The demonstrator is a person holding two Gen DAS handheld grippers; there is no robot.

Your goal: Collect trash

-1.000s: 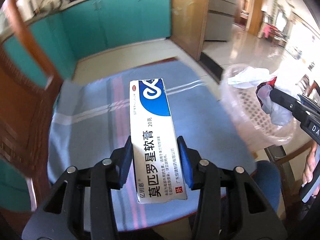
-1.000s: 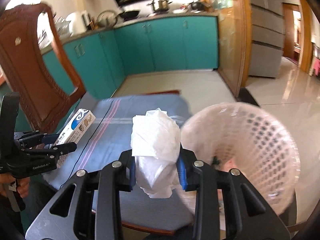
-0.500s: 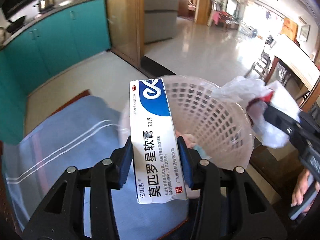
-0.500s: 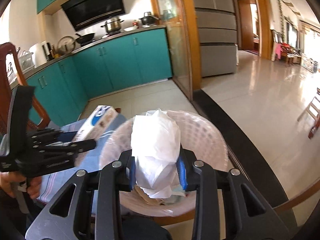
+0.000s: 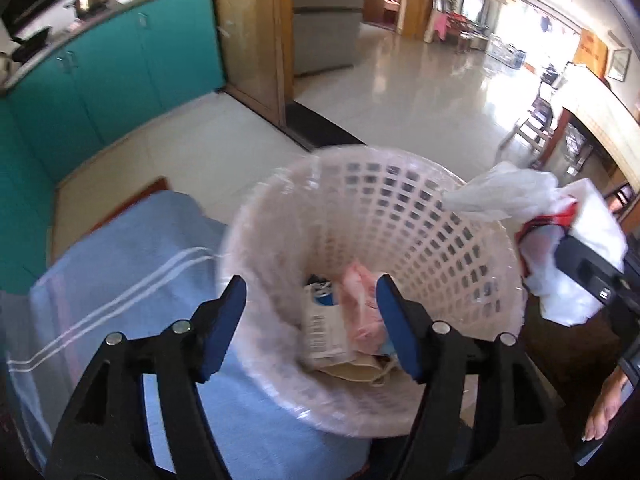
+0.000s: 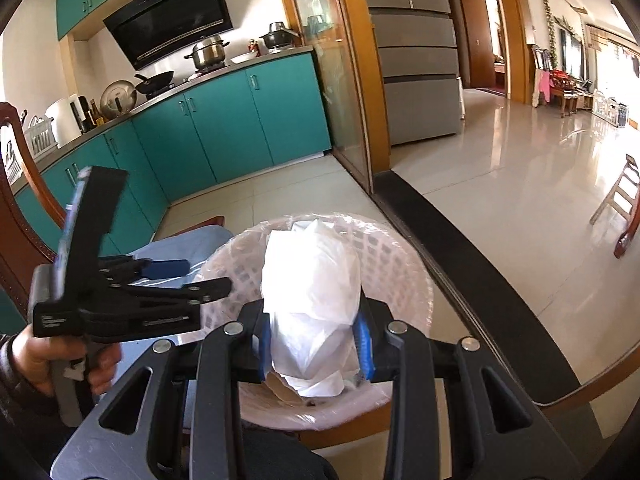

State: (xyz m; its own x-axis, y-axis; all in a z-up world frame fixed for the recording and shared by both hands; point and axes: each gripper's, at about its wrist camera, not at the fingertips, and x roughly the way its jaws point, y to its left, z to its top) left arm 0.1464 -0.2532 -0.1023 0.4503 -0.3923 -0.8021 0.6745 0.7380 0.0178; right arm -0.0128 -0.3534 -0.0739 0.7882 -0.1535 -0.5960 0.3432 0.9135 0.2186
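A pale pink mesh trash basket (image 5: 400,216) stands on the blue-clothed table, also in the right wrist view (image 6: 404,256). My left gripper (image 5: 310,320) is open and empty above its rim. The white-and-blue ointment box (image 5: 322,326) lies inside the basket beside a pink wrapper (image 5: 362,304) and other trash. My right gripper (image 6: 314,338) is shut on a crumpled white plastic bag (image 6: 312,280) and holds it over the basket; the bag shows in the left wrist view (image 5: 532,216) at the basket's right rim.
The blue striped tablecloth (image 5: 120,264) covers the table left of the basket. Teal kitchen cabinets (image 6: 240,120) stand behind. A wooden chair back (image 6: 16,216) is at the left. A shiny tiled floor (image 6: 520,168) lies to the right.
My left gripper has opened and the ointment box has dropped into the basket. My right gripper, still holding the white bag, has moved further over the basket.
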